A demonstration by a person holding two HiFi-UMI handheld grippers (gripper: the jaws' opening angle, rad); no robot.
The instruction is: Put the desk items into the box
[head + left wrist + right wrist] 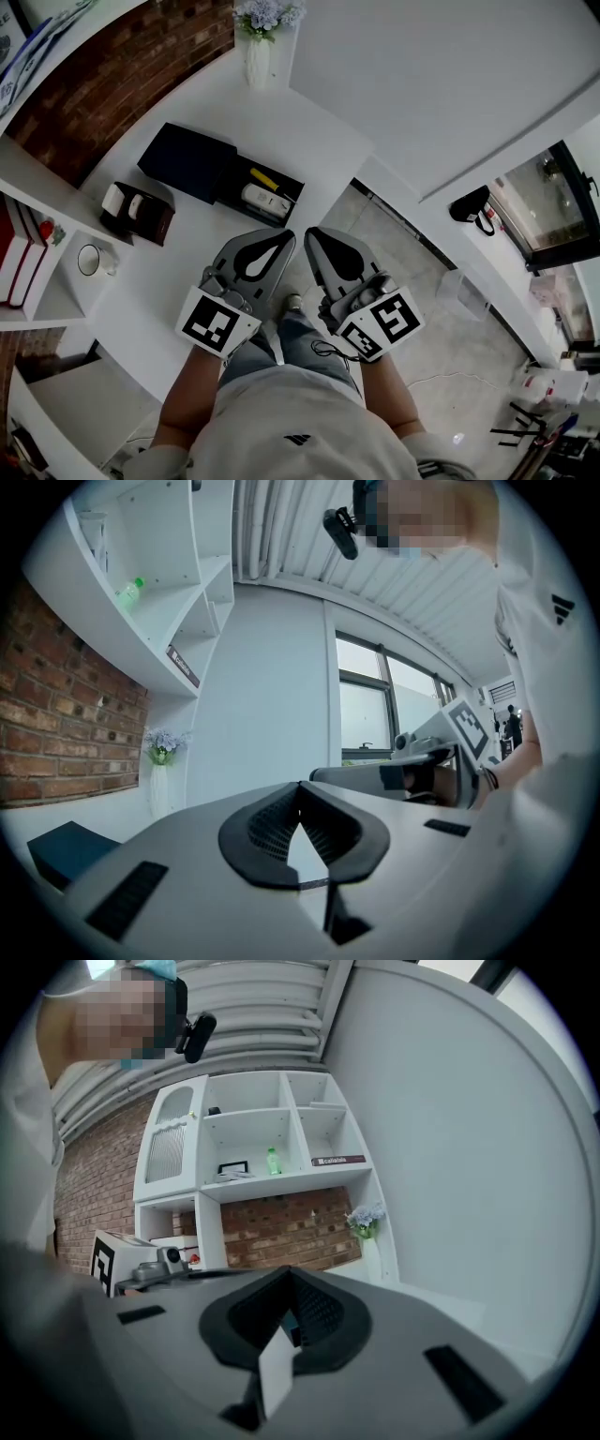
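White surface (309,131) looks nearly cleared: box (236,184) already holds a couple things, brown holder (156,225) sits outside. Your left claw (285,235) and right claw (313,233) are both clenched, empty.

Box (232,180) contents (265,199) indistinct, perhaps stationery.

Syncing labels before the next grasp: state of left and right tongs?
Left tongs: closed, empty.
Right tongs: closed, empty.
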